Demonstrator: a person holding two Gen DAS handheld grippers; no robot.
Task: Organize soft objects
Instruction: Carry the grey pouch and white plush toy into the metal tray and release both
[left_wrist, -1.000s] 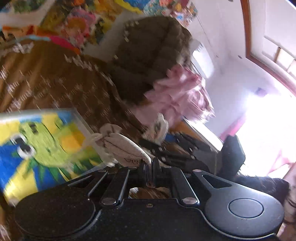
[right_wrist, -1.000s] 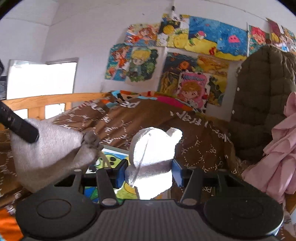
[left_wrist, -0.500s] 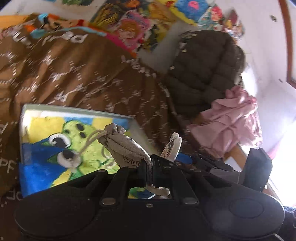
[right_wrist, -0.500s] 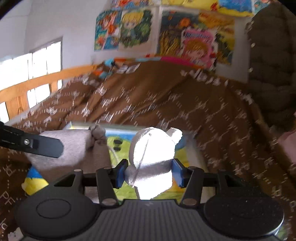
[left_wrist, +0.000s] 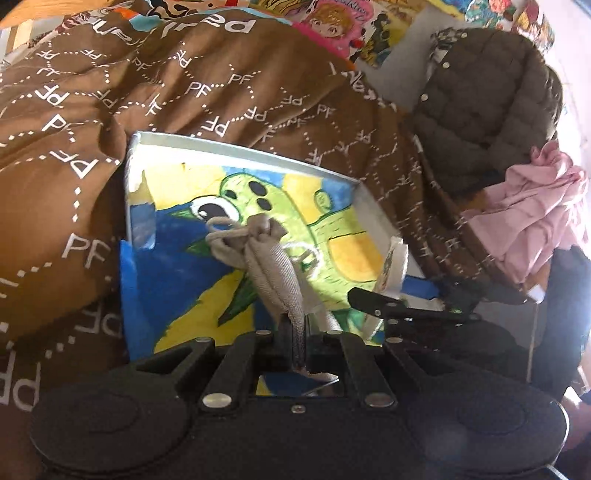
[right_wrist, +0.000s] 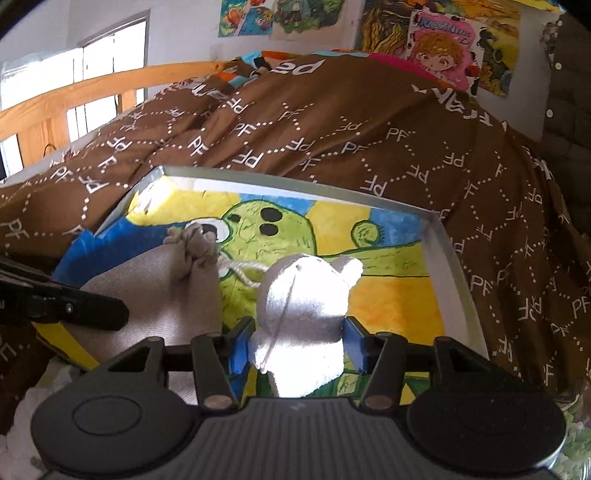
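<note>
A shallow white box (left_wrist: 236, 151) with a green cartoon painted on its floor lies on the bed. My left gripper (left_wrist: 295, 332) is shut on the bottom edge of a grey drawstring pouch (left_wrist: 273, 266), which hangs over the box's middle. In the right wrist view the pouch (right_wrist: 159, 295) shows at the left, with one finger of the left gripper (right_wrist: 74, 306) across it. My right gripper (right_wrist: 299, 347) is shut on a white plush toy (right_wrist: 306, 306), its blue pads pressing both sides, above the box (right_wrist: 454, 280). The left wrist view shows the toy (left_wrist: 393, 266) edge-on at the right.
A brown duvet (right_wrist: 332, 122) printed with white letters surrounds the box. A dark quilted jacket (left_wrist: 487, 110) and pink clothes (left_wrist: 528, 214) hang at the right. A wooden bed rail (right_wrist: 92, 88) runs along the far left, and posters (right_wrist: 439, 40) cover the wall.
Both grippers have come down and forward over the bed with their loads. The painted box, earlier low and partly seen, now fills the middle of both views.
</note>
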